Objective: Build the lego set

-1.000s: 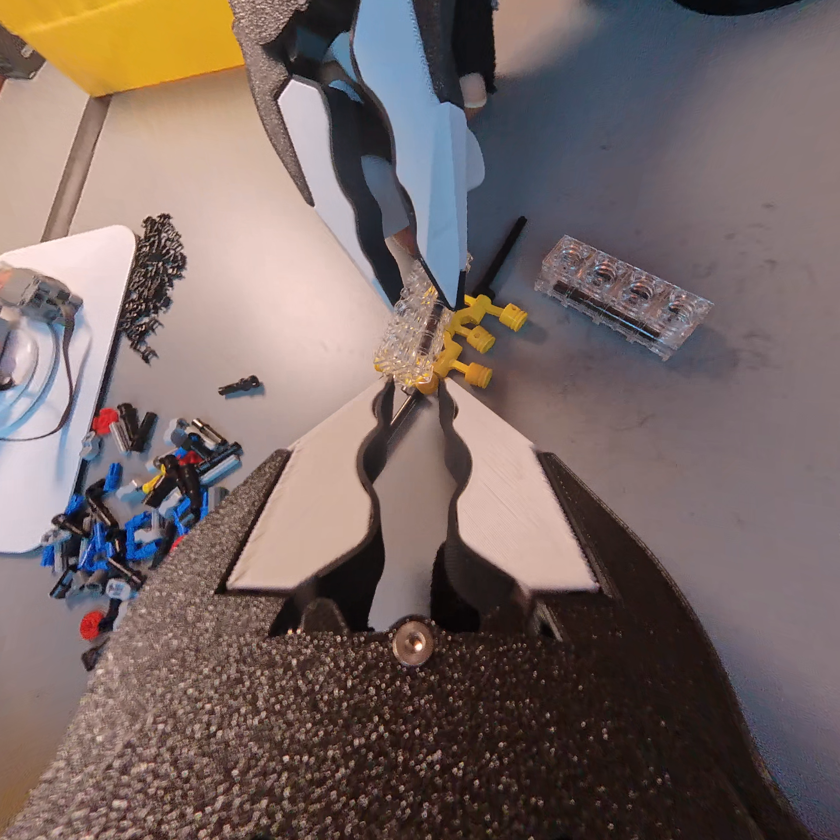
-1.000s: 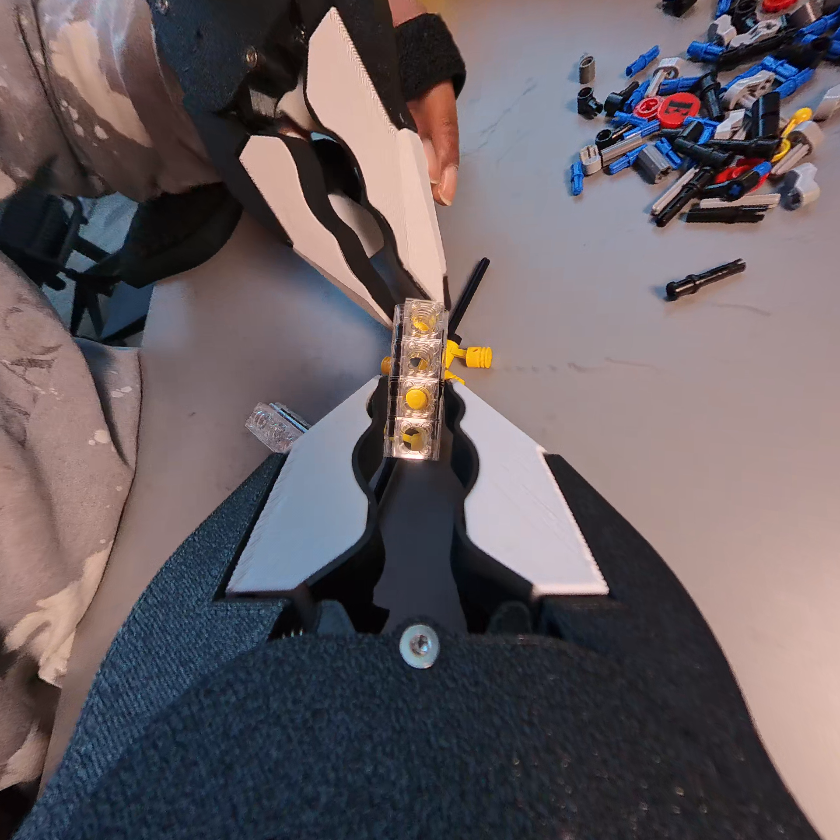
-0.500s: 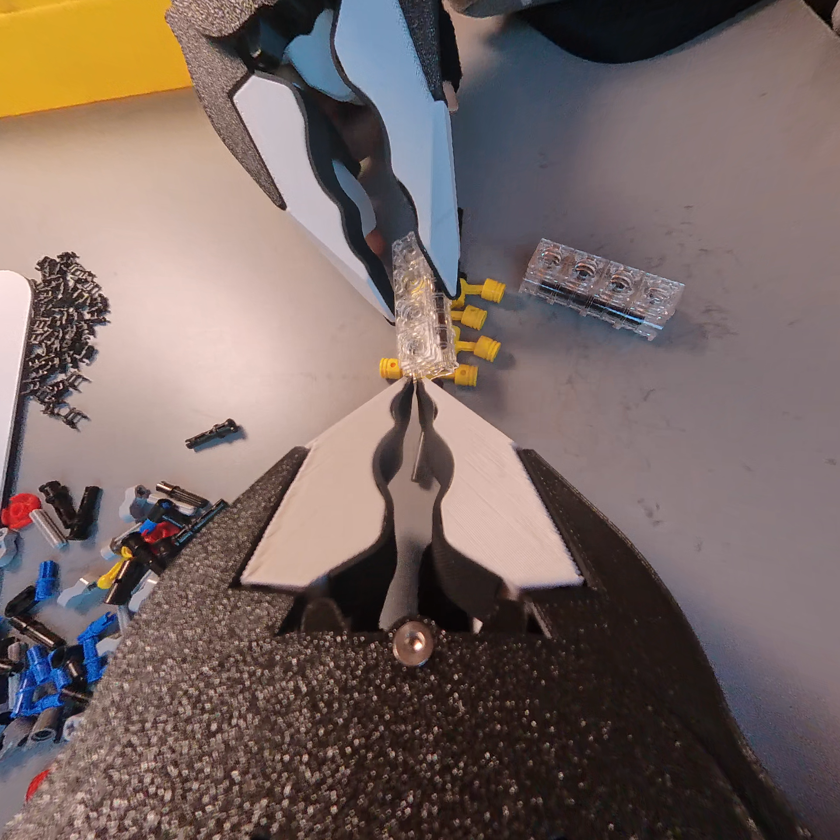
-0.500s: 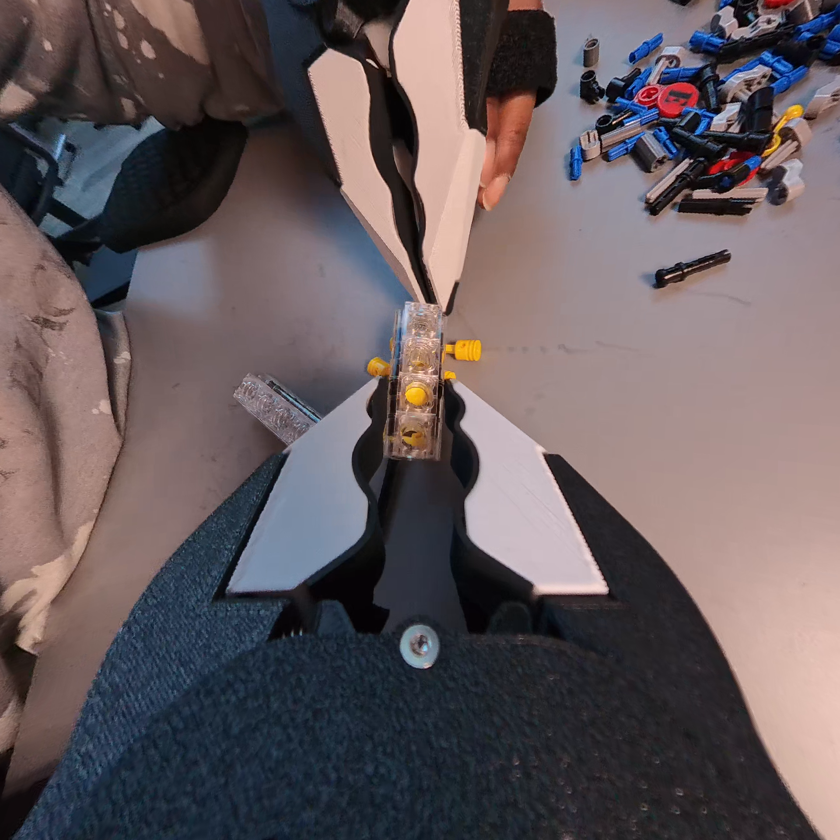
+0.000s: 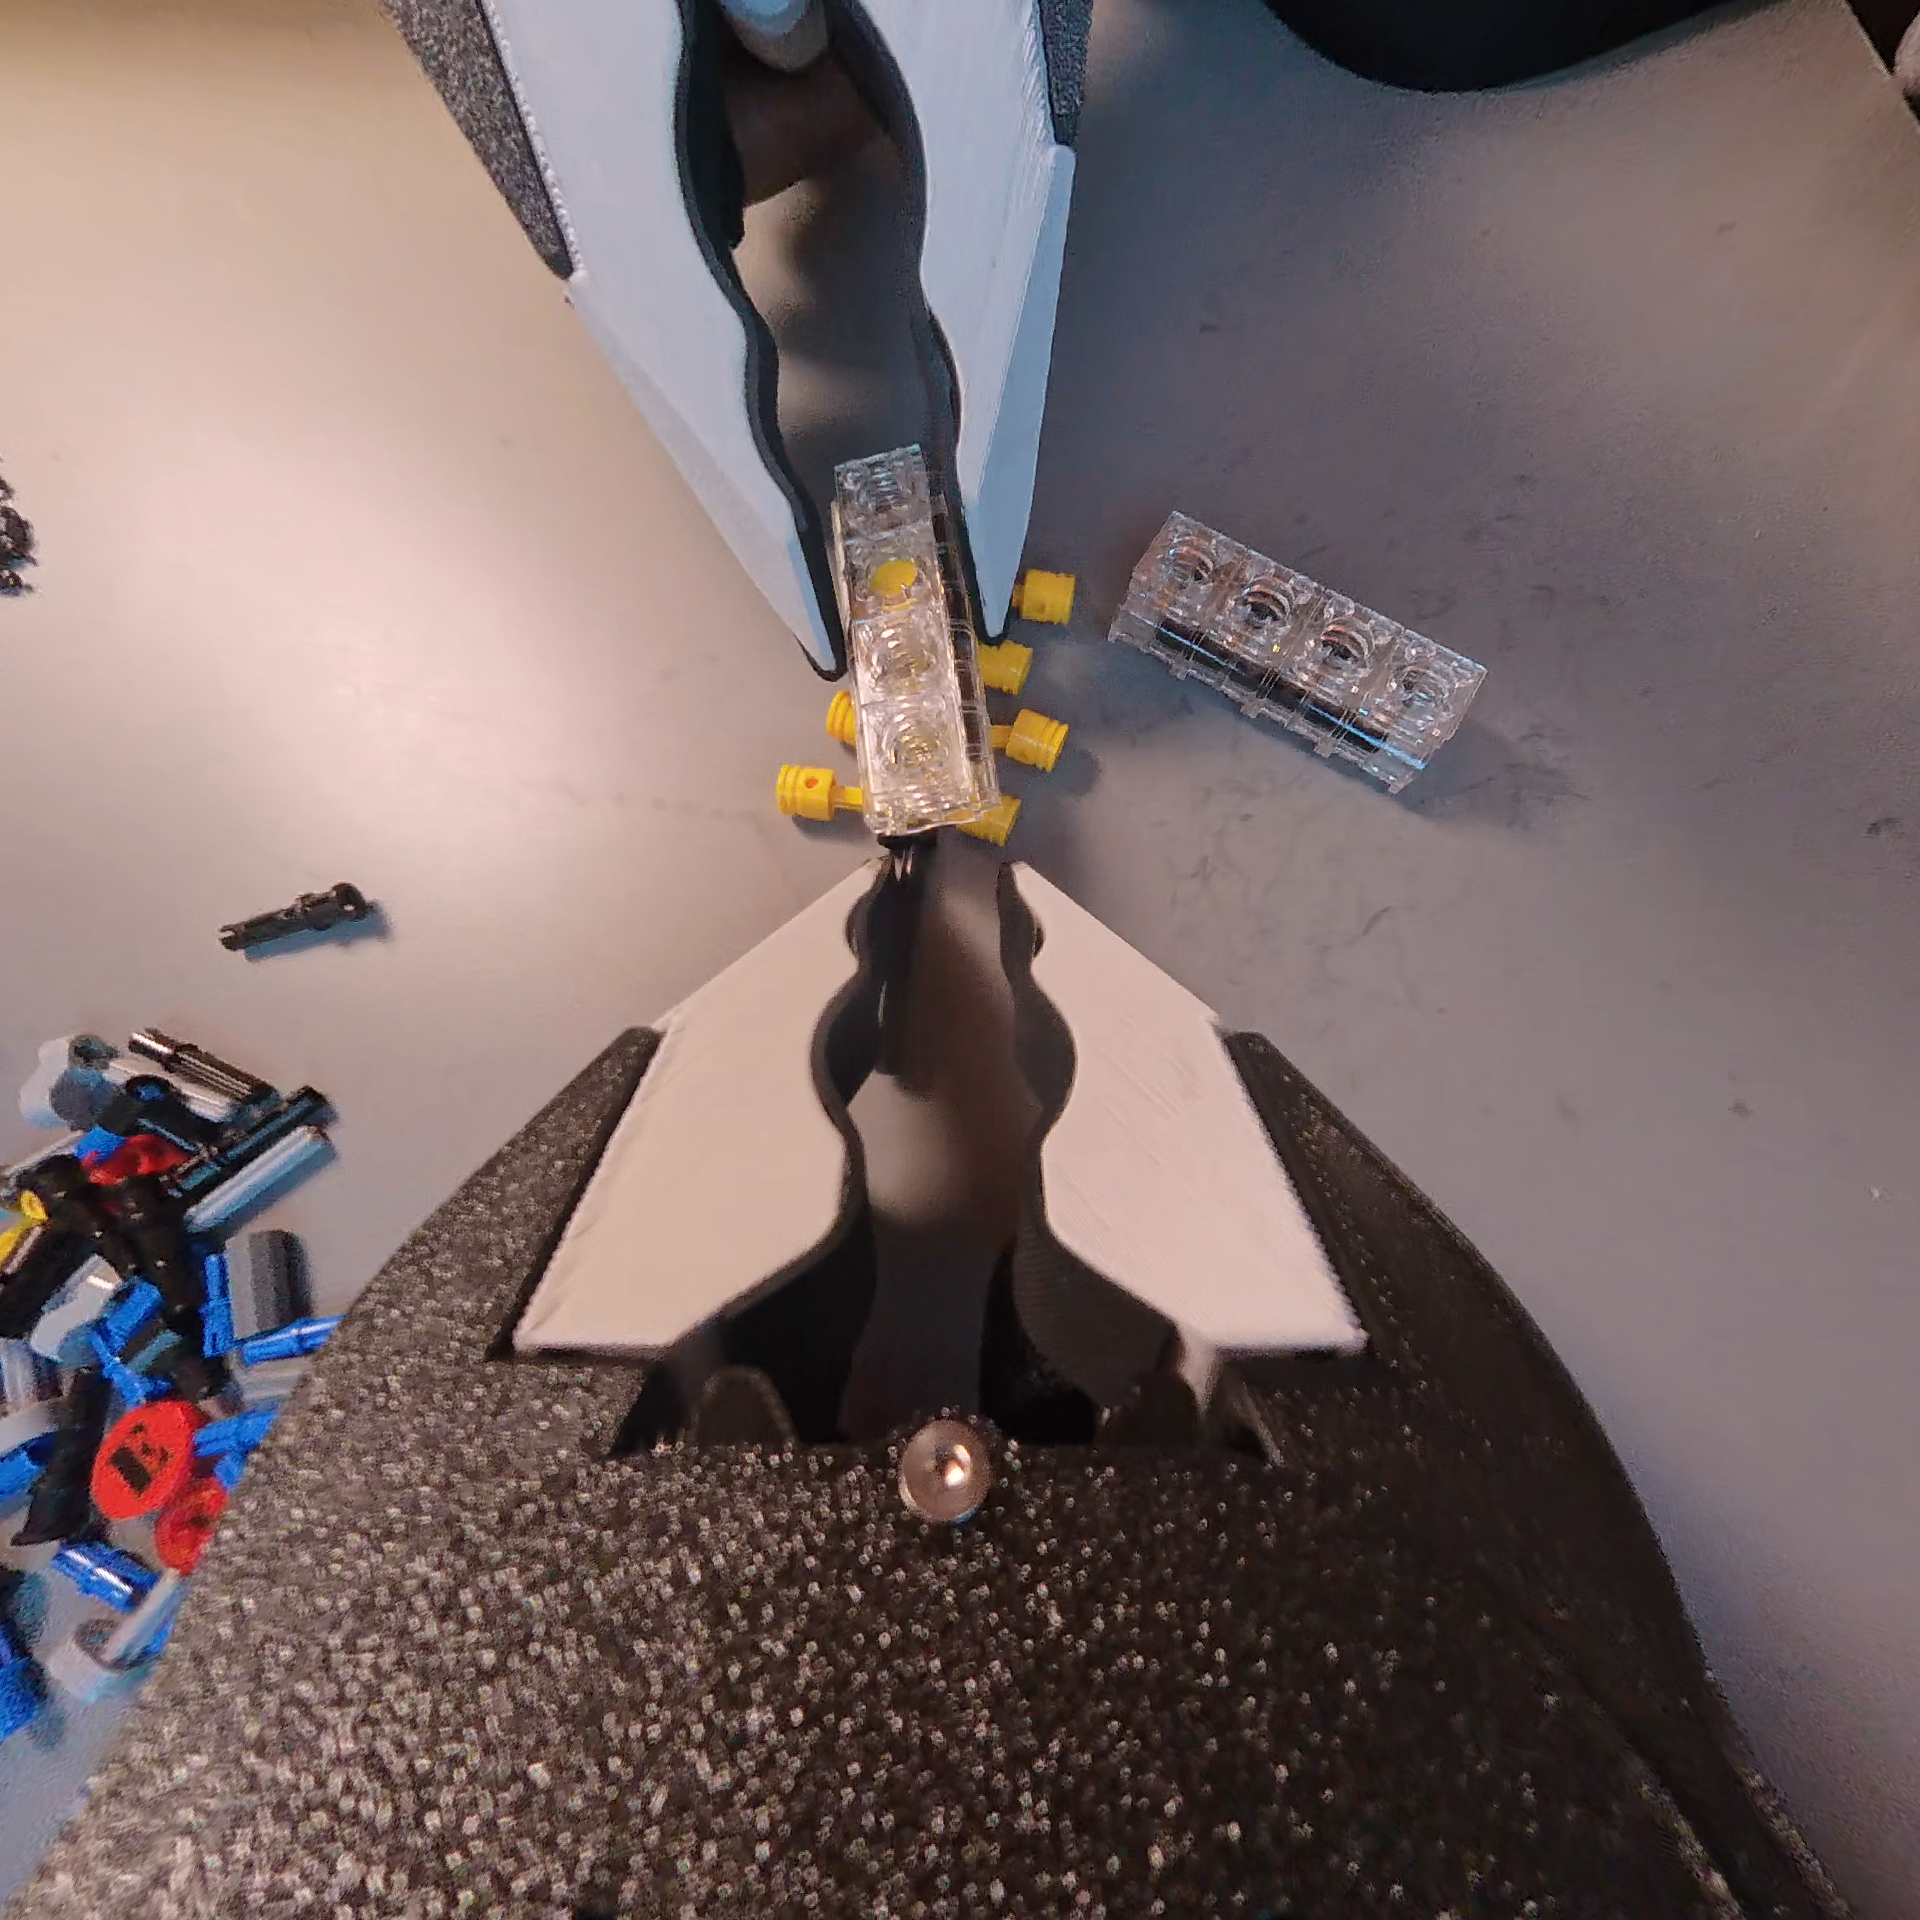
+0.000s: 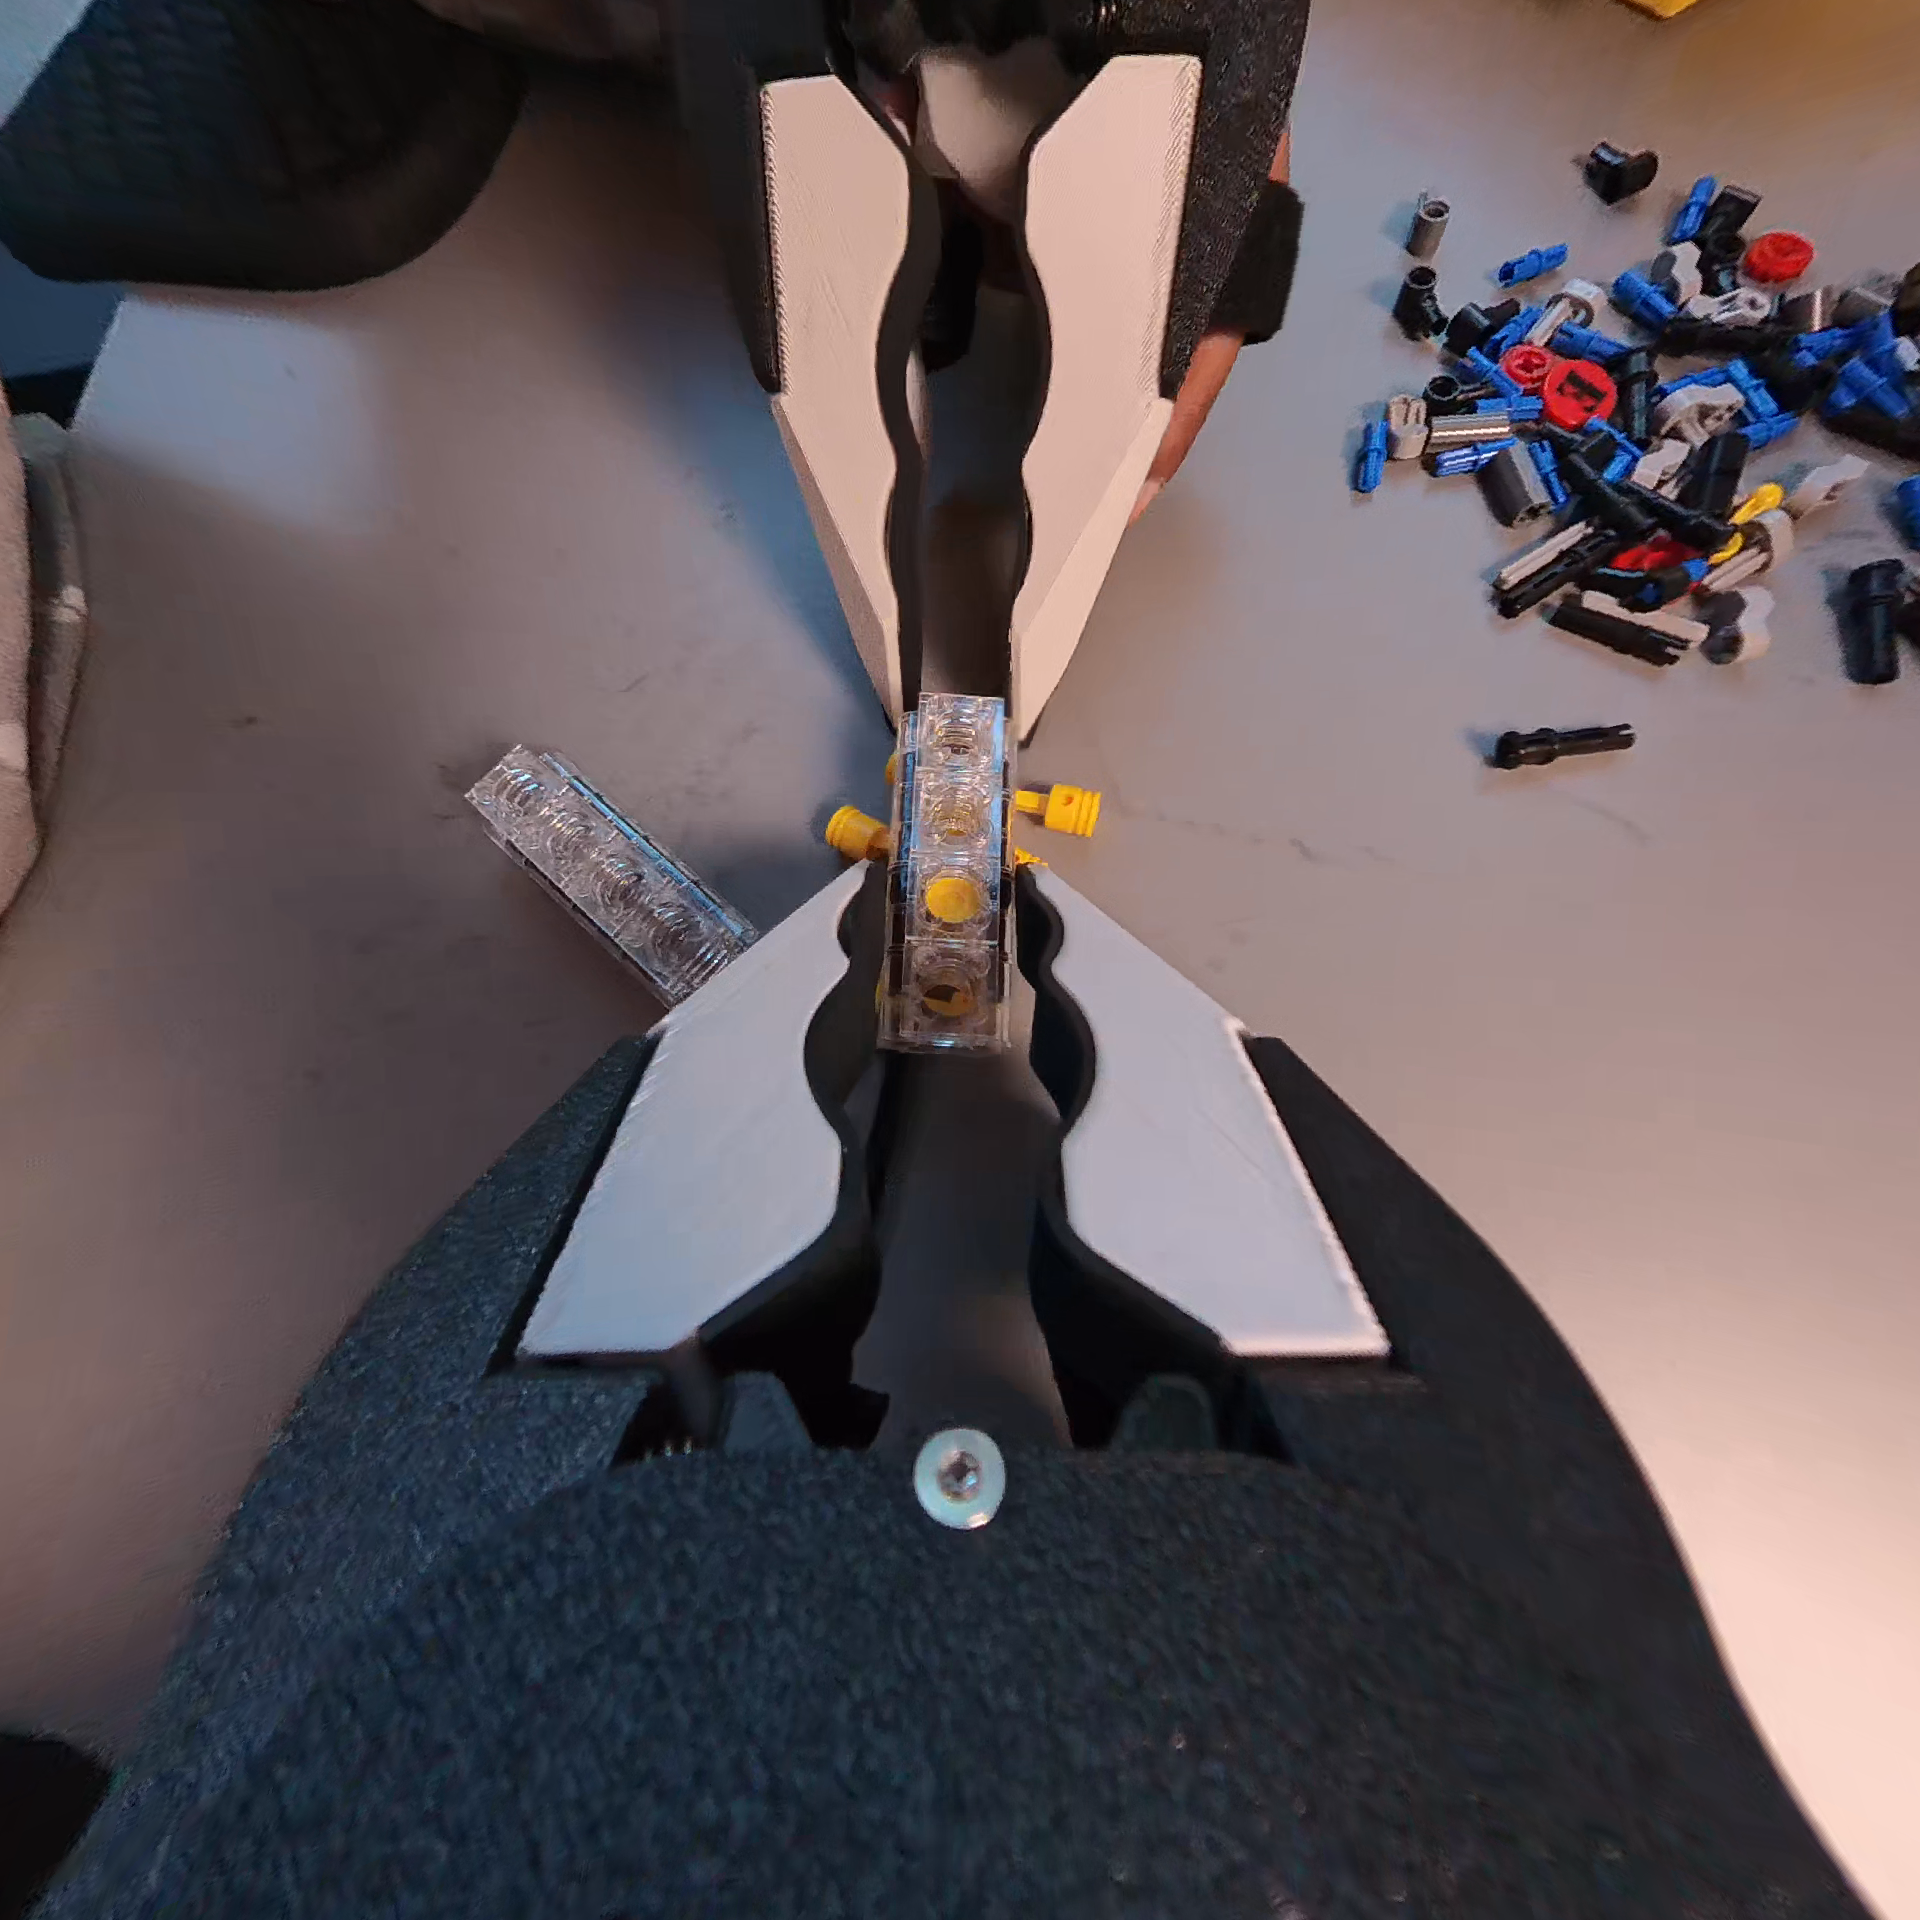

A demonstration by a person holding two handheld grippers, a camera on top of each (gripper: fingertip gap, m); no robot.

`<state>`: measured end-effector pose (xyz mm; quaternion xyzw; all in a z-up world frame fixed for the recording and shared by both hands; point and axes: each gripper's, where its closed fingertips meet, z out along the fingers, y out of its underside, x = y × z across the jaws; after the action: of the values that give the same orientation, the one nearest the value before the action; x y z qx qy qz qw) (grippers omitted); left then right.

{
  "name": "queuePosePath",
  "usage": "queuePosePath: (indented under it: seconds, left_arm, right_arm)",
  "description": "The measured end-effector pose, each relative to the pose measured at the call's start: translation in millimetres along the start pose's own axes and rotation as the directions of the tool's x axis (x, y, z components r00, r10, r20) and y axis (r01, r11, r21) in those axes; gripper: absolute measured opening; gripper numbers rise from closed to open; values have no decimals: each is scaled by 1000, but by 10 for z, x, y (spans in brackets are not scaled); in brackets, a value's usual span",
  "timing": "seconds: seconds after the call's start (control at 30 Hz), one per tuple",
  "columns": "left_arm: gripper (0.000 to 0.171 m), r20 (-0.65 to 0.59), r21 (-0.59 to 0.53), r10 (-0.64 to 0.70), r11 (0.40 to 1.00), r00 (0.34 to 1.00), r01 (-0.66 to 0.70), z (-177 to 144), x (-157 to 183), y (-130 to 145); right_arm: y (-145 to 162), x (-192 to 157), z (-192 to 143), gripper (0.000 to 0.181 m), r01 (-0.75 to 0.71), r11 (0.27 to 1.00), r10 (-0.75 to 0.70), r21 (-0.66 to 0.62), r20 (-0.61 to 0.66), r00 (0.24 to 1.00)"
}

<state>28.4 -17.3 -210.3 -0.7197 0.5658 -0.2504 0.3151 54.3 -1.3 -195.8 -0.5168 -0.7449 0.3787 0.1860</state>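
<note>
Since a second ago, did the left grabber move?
Yes. The left gripper swung its body toward the pile of loose pieces; its tips stayed by the clear block.

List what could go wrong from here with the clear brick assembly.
1. The thin black axle looks unclamped between the left tool's parted jaws; it may slide out of the transparent four-stud brick with yellow pistons.
2. The right tool pinches only that brick's near half; pushing on the far end could pivot it.
</note>
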Motion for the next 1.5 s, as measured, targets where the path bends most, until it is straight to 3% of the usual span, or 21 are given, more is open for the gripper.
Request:
queuePosePath:
  seconds: [0.1, 0.27, 0.43, 0.57, 0.77, 0.83, 0.93, 1.03, 1.27, 1.43, 1.5]
  left_arm:
    - [9, 27, 2, -42, 999, 999, 42, -1, 51, 5]
    - [5, 100, -4, -81, 997, 992, 82, -15, 84, 19]
    - [8, 156, -32, -87, 995, 984, 93, -28, 96, 25]
    - [12, 210, -17, -67, 997, 975, 73, -52, 93, -61]
    - [13, 395, -37, 106, 994, 913, -100, -76, 31, -158]
    - [10, 403, -29, 165, 985, 900, -168, -59, 117, -220]
    - [12, 400, -69, 180, 984, 899, -166, 24, 151, -161]
    - [13, 394, -71, 132, 991, 910, -113, 71, 111, -116]
    - [10, 403, 20, -120, 992, 907, 122, 116, 33, -135]
    - [10, 457, 30, -145, 989, 877, 148, 77, -32, -126]
    - [0, 469, 69, -151, 989, 870, 134, 28, -71, -161]
  right_arm:
    - [10, 1, -3, 23, 32, 999, -33, -12, -53, 998]
    - [9, -5, -55, 23, -57, 998, 58, 26, -35, 998]
    - [2, -1, -68, 23, -198, 979, 196, 47, 44, 980]
    - [-1, -9, -73, 24, -365, 929, 354, 55, 145, 924]
    - [-8, 19, -74, 24, -426, 904, 413, 44, 179, 893]
    - [-3, 13, -68, 23, -417, 908, 405, 35, 176, 897]
    - [7, 4, -56, 24, -392, 920, 384, 19, 161, 909]
    - [5, 3, -43, 24, -365, 931, 359, 12, 143, 922]
    - [17, 20, -56, 24, -363, 931, 359, 18, 123, 925]
    - [27, 0, -64, 23, -348, 937, 343, 17, 130, 930]
    - [36, -30, -65, 23, -329, 944, 324, 10, 135, 936]
